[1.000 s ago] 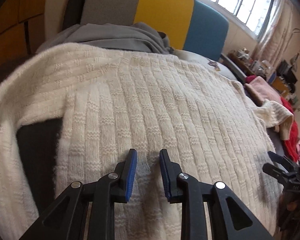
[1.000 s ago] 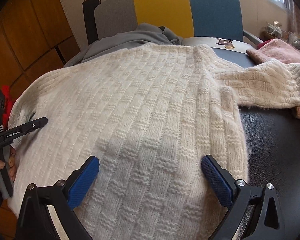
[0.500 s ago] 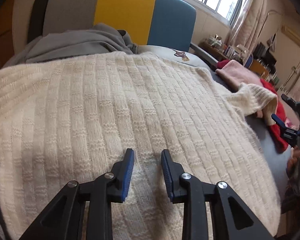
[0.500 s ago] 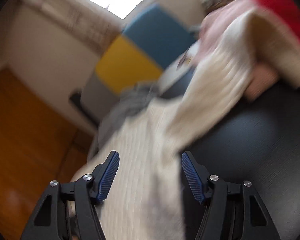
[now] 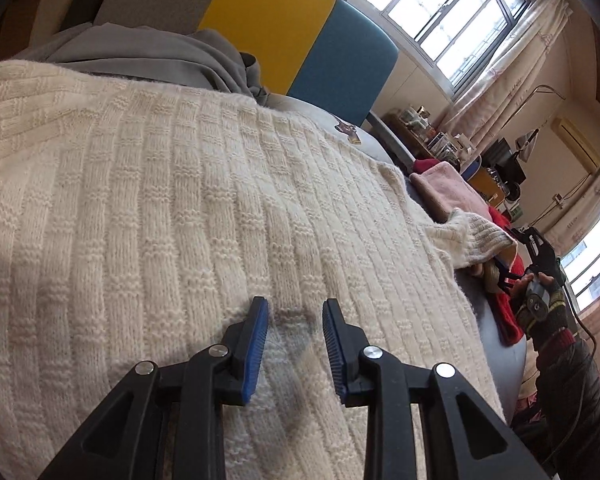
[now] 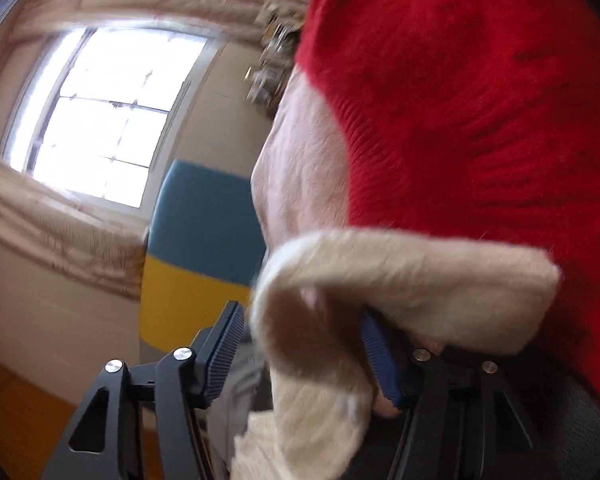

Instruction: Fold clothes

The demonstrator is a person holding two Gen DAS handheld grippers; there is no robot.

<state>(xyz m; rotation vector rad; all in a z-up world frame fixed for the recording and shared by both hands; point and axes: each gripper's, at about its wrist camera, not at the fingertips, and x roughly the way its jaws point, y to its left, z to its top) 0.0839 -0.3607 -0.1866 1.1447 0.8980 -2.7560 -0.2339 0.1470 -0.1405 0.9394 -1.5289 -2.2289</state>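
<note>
Right gripper (image 6: 300, 354) (jaws apart) seemingly straddles sweater cuff (image 6: 380, 276).

Left tongs (image 5: 295, 346) slightly parted; right tongs (image 6: 300, 354) gaping wide.

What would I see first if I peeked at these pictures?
A big cream sweater spread flat fills the left view, with the left gripper open just above it. In the right view the right gripper is open around the sweater's sleeve cuff, with a bright red garment above it. Behind stands a yellow and blue chair.
</note>
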